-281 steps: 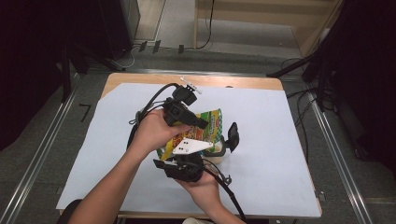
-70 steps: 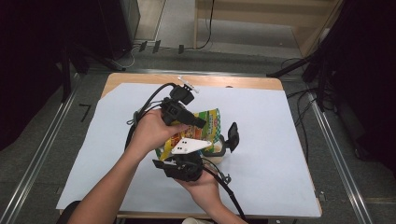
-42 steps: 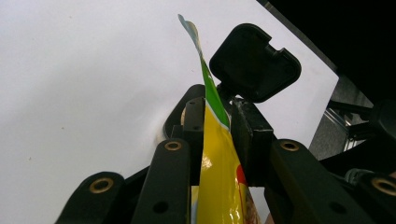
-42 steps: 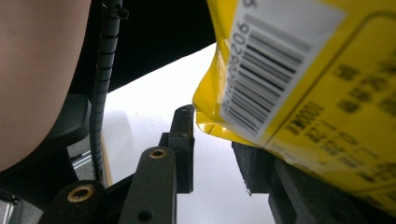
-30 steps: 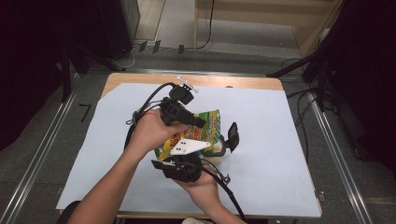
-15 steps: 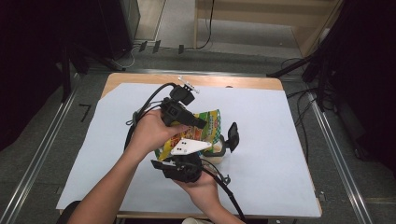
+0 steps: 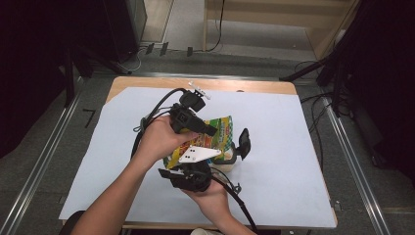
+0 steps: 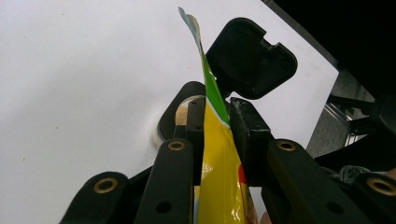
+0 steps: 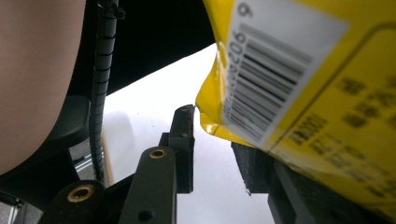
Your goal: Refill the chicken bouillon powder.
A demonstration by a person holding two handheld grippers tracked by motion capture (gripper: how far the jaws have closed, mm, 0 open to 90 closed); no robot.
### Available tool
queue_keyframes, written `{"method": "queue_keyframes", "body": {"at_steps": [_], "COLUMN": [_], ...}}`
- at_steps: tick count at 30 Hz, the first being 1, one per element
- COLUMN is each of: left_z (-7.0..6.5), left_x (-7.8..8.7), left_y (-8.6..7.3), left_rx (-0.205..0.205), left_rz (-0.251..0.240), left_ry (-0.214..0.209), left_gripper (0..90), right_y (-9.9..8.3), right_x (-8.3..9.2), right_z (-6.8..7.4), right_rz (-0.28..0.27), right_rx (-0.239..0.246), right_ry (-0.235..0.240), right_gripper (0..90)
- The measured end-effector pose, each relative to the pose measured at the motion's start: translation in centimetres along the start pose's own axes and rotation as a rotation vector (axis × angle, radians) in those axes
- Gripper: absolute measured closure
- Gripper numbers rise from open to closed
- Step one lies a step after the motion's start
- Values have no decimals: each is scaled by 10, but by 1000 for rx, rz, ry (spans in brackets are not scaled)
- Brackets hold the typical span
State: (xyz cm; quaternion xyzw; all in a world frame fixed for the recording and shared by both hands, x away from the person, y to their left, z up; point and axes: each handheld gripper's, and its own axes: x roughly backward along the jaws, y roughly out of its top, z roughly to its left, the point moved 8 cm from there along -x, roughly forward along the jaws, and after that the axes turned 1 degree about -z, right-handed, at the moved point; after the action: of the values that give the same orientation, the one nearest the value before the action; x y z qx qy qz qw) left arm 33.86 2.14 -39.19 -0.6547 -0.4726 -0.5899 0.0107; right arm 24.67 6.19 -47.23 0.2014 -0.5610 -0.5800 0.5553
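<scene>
1. Snack bag (image 7: 215, 139), yellow and green foil pouch, held up over the middle of the white sheet (image 7: 293, 147) that covers the table, between the two grippers.
2. Handling, as I judge it: light, thin and crinkly, slick film; it flexes and would slide out of a loose pinch. The flat sealed edge is the safest place to take it; the contents may crush if the body is squeezed.
3. Left gripper (image 8: 217, 116) is clamped on the bag's edge; in the left gripper view the film stands upright between the two pads, which press it from both sides. Its jaws have just been closing a little further on that film.
4. Right gripper (image 9: 212, 140): the barcoded corner lies over one jaw, but a gap of white sheet shows between the pads, so it looks released, nothing pinched.
5. Small round container (image 8: 182, 114) with tan contents sits on the sheet just behind the left jaws.
6. Hard to make out: bag's printing and whether its top is torn open; hands cover much of it in the high view. Container mostly hidden by jaws.
</scene>
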Motion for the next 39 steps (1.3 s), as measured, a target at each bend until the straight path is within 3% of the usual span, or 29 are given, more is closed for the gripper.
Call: {"method": "queue_keyframes", "body": {"at_steps": [7, 12, 16, 25, 32, 39], "left_z": [-6, 0, -1, 0, -1, 1], "left_x": [1, -1, 2, 7, 2, -1], "left_y": [1, 0, 1, 3, 2, 0], "left_rx": [-22, 3, -2, 30, 17, 22], "left_rz": [-6, -1, -8, -26, -12, -4], "left_ry": [11, -1, 0, -20, -13, -18], "left_gripper": [794, 798, 798, 781, 773, 771], "right_y": [1, 0, 1, 6, 3, 1], "right_x": [1, 0, 2, 5, 3, 1], "right_z": [1, 0, 0, 2, 2, 0], "right_rz": [-5, 1, 3, 6, 6, 4], "right_rx": [-10, -11, -3, 12, -24, -6], "right_ry": [6, 9, 6, 3, 19, 9], "right_gripper": [712, 715, 725, 744, 740, 710]}}
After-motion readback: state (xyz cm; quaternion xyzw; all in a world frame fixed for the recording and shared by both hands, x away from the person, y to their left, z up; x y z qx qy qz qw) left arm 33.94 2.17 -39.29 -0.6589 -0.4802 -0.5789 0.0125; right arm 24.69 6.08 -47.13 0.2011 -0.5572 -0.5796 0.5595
